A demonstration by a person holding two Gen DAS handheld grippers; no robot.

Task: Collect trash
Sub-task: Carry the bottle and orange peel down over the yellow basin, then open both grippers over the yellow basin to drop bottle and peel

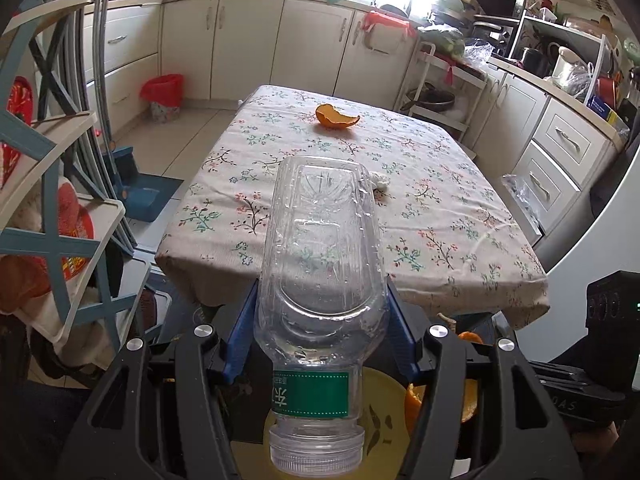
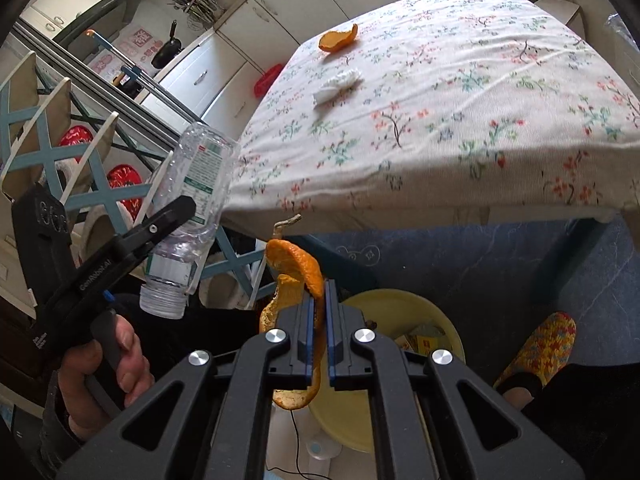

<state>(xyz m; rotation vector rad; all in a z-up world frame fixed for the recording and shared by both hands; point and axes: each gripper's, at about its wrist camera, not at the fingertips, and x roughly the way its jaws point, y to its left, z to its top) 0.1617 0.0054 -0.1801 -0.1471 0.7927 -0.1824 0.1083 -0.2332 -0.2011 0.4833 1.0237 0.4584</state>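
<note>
Trash | my left gripper [image 1: 320,308] clamps bottle [image 1: 320,280], right gripper [image 2: 319,300] pinches orange peel [image 2: 298,276] | risk: peel slips, missing yellow bin [image 2: 420,308]

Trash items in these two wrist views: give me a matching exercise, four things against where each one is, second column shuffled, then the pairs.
Things
1. clear plastic bottle
2. long orange peel
3. curled orange peel
4. white tissue

Places
A. on the tablecloth, at the far end of the table
B. clamped in the right hand-held gripper
C. on the tablecloth, just nearer than the curled peel
D. held neck-down in the left hand-held gripper

Pairs: 1-D, 2-B, 3-A, 4-C
</note>
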